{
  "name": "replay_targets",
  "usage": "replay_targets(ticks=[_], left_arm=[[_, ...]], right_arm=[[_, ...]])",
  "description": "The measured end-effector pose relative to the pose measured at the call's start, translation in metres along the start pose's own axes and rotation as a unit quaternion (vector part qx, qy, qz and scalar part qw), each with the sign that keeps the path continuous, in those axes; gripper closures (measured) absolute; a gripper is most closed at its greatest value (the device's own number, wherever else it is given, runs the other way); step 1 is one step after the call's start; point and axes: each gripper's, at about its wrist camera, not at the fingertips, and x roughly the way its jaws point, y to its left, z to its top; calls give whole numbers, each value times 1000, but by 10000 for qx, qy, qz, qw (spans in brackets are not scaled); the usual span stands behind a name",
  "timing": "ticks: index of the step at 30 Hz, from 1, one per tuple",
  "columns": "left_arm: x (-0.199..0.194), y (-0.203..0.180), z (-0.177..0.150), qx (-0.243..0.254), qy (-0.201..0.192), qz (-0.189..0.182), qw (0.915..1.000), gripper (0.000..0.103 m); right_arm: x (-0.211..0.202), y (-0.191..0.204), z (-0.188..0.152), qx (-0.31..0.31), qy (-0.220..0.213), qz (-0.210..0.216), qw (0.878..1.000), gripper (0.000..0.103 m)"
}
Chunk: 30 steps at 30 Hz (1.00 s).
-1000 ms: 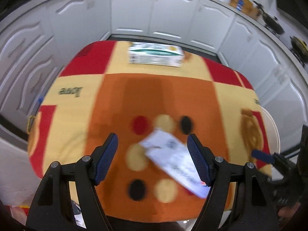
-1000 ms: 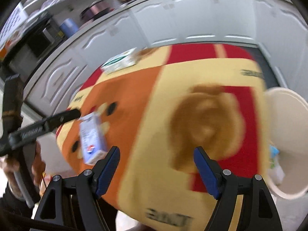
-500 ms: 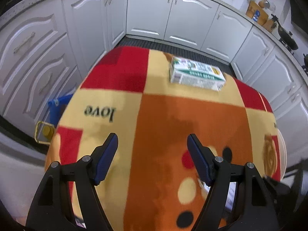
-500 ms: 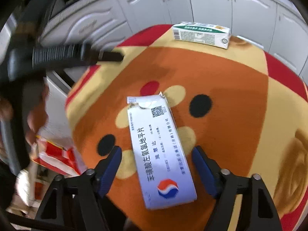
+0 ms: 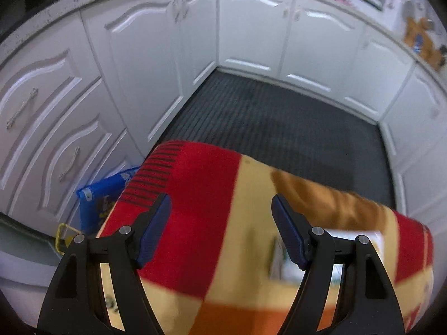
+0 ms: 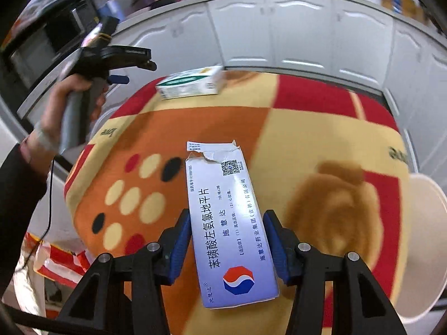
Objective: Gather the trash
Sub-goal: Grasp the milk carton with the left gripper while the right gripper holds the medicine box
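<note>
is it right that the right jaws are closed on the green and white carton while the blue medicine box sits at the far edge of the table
No, it is the other way round. The right wrist view shows the right gripper with its jaws closed on the blue medicine box, while the green and white carton sits at the far edge of the table.

Blurred carton [image 5: 332, 248] (behind tool finger)

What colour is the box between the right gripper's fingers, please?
Pale lilac-blue box with a red-and-blue logo, clearest in the right wrist view.
</note>
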Motion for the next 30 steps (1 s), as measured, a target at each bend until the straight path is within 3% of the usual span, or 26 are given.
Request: replay_targets(ticks=[2, 4, 8, 10, 13, 16, 21, 24, 30], left_arm=[[16, -4, -1, 72, 219, 156, 9996, 30], [17, -10, -13, 338, 412, 12, 9986, 31], [-23, -18, -59, 1080, 516, -765, 9899, 31], [-54, -20, -94, 1511, 524, -1262, 9790, 31], [-91, -24, -129, 1979, 327, -1573, 9670, 31], [-105, -23, -132, 1799, 192, -1678, 9691, 30], [-101, -34, -103, 965, 57, -1730, 9802, 29], [-90, -60, -88, 809, -54, -1500, 9854, 28], [-40, -101, -77, 729, 305, -1027, 9916, 28]], right_arm=[[-1, -5, -2, 130, -15, 16, 9999, 53], [-4, -6, -2, 212, -15, 36, 9998, 53], [-18, -16, 1, 261, -158, 84, 9995, 53], [-21, -21, 3, 288, -202, 81, 9993, 53], [-23, -28, 6, 358, -254, 59, 9990, 53], [-27, -34, 6, 485, -315, 76, 9983, 53], [-39, -31, 4, 541, -487, 115, 9973, 53], [-43, -31, 2, 536, -540, 103, 9970, 53], [-53, -34, -4, 570, -593, 91, 9966, 53]])
